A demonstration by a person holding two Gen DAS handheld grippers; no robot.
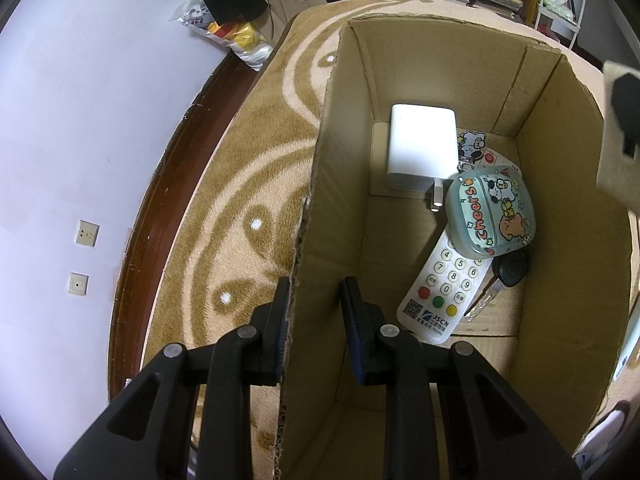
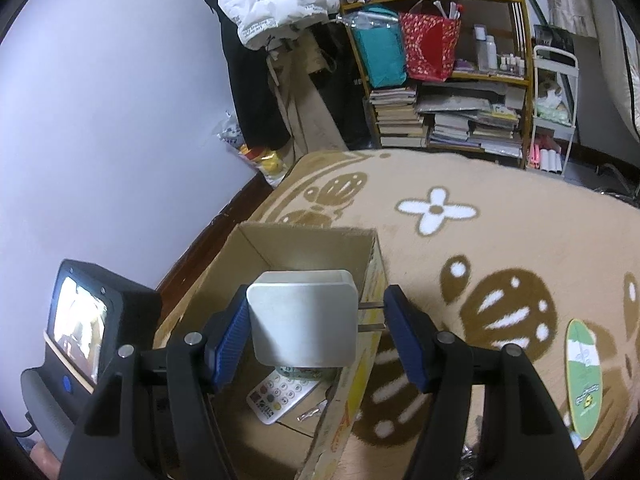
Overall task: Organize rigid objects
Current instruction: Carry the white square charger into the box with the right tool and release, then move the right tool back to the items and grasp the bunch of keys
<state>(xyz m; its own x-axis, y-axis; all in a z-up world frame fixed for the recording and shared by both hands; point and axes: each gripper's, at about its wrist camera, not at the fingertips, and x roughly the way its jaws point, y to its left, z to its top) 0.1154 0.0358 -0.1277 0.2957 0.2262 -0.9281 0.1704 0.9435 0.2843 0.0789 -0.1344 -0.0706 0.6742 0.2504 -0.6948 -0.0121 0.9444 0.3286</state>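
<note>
Left wrist view: the left gripper (image 1: 316,320) straddles the near left wall of an open cardboard box (image 1: 560,216) that sits on a tan patterned carpet (image 1: 248,184). One blue-padded finger is outside the wall and touching it; the other is inside, with a gap left to the cardboard, so the jaws are only partly closed and whether they truly pinch the wall cannot be told. On the box floor lie a white plug charger (image 1: 420,146) toward the far end, a mint cartoon-printed earbud case (image 1: 490,214) with a charm attached, a white remote control (image 1: 444,292) partly under the case, and a black-headed car key (image 1: 506,276) beside the remote. A lilac wall (image 1: 80,120) with two sockets runs along the left.

Right wrist view: the right gripper (image 2: 316,328) holds a white plug adapter (image 2: 302,320) above the box (image 2: 360,380). The left blue pad presses against the adapter's side and the two metal prongs reach across to the right pad, so the jaws are fairly wide yet closed on it. Below, the remote (image 2: 280,394) shows inside the box. A green-and-white oval card (image 2: 584,376) lies on the carpet to the right, and a shelf of books (image 2: 440,120) stands at the back.
</note>
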